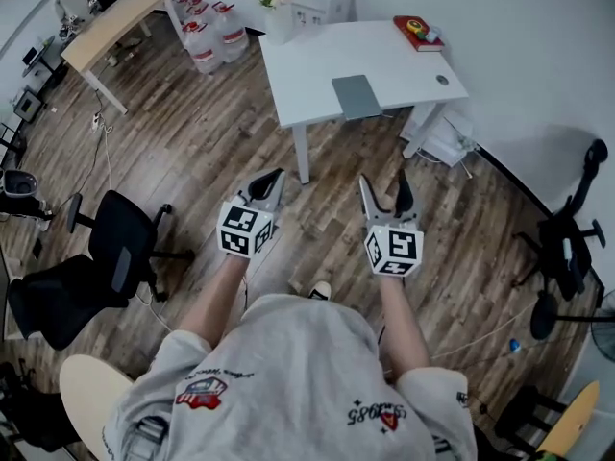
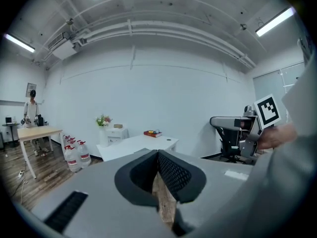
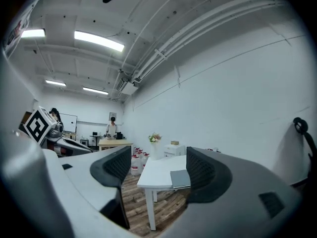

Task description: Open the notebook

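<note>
- Table (image 1: 384,60): well ahead of the right claw (image 1: 383,181).
- Notebook (image 1: 356,96): closed, on the table's near edge, straight ahead of that claw.
- Book (image 1: 417,33): red, far right corner.

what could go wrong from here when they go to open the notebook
The grey notebook lies at the near edge of the white table, seemingly overhanging it; a clumsy nudge could tip it off. The left tongs are shut on nothing, so they would need to open before catching the cover.
</note>
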{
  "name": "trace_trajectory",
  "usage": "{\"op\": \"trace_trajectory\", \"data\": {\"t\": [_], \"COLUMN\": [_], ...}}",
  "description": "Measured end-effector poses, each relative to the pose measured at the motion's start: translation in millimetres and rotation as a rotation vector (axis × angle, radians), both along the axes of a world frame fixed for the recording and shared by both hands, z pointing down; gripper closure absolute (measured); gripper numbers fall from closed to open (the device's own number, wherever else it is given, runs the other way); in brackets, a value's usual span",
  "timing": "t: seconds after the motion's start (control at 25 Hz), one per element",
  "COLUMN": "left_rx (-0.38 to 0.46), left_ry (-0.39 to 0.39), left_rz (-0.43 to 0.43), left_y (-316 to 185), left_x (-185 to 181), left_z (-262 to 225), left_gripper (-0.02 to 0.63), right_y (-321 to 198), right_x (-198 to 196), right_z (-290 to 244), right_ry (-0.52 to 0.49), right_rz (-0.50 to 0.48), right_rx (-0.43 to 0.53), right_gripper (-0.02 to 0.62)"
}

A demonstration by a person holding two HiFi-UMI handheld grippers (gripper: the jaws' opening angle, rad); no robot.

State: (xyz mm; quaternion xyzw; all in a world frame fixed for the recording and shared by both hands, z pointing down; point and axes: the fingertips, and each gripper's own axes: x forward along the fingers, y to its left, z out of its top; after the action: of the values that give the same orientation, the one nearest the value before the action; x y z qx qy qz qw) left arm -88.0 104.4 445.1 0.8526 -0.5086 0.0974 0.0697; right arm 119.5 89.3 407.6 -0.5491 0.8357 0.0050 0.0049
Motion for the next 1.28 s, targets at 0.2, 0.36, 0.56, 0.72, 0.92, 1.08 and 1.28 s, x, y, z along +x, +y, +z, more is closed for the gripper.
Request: {"op": "trace_trajectory", "data": {"t": [0.2, 0.36, 0.56, 0.72, 0.92, 1.08, 1.28], "left_rx": [-0.023, -0.039, -0.044, -0.041, -0.034, -0.038, -0.039], "left_ry": [0.004, 0.022, 0.033, 0.043, 0.045, 0.039, 0.040], "left_rz": [-0.026, -0.034, -0.006, 0.021, 0.048, 0.045, 0.047], "left_y": [-36.8, -74.2, -142.2, -206.5, -292.4, -352.6, -409.8], "left_x": [6.6, 11.0, 22.7, 28.3, 26.5, 5.9, -22.0], "left_z": [11.9, 23.0, 34.0, 36.4, 34.1, 35.0, 37.3], "left_gripper": [0.601, 0.601, 0.601, 0.601, 0.601, 0.601, 0.601], "right_y": [-42.4, -79.6, -141.6, -196.6, -277.8, -334.7, -394.3], "right_x": [7.2, 8.2, 10.3, 13.0, 10.5, -7.0, -37.1], "right_z": [15.2, 25.5, 31.5, 32.1, 39.9, 45.4, 55.5], "right_ry": [0.009, 0.033, 0.052, 0.077, 0.107, 0.133, 0.158], "right_rz": [-0.021, -0.027, -0.019, 0.001, 0.029, 0.037, 0.027], "right_rx": [-0.030, -0.044, -0.052, -0.048, -0.067, -0.100, -0.109], "right_gripper": [0.264, 0.265, 0.265, 0.267, 0.275, 0.278, 0.285]}}
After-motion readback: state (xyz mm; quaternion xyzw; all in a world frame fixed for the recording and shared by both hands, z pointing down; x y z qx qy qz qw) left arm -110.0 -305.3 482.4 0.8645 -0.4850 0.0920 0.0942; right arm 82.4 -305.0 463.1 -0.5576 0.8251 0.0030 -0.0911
